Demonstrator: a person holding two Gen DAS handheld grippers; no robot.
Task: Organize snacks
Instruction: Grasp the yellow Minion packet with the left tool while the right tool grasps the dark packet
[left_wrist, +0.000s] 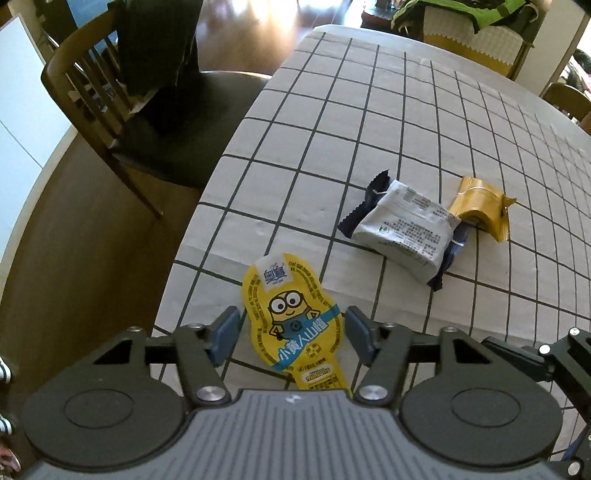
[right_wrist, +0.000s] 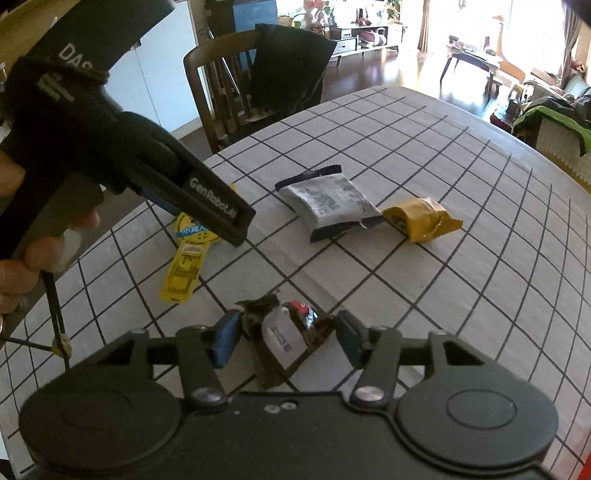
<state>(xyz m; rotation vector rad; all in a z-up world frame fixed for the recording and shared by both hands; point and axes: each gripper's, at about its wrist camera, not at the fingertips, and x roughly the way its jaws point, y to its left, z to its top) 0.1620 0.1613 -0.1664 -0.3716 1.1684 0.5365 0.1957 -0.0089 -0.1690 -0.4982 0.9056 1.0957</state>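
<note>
The left gripper (left_wrist: 291, 334) has its pads on both sides of the yellow cartoon pouch (left_wrist: 291, 317), not clearly pressing it. The right gripper (right_wrist: 286, 338) stands likewise around the dark brown wrapper (right_wrist: 284, 339). Both snacks lie on the checked tablecloth (left_wrist: 369, 147), near its edge.

Both grippers are angled steeply downward. The left gripper (left_wrist: 291, 334) is held with jaws parted. The right gripper (right_wrist: 287, 338) is likewise parted, pads clear.

Matt checked cloth (left_wrist: 388, 122) covers the table, the snack packets (left_wrist: 402, 229) are glossy crinkled foil, the chair (left_wrist: 92, 92) dark wood.
</note>
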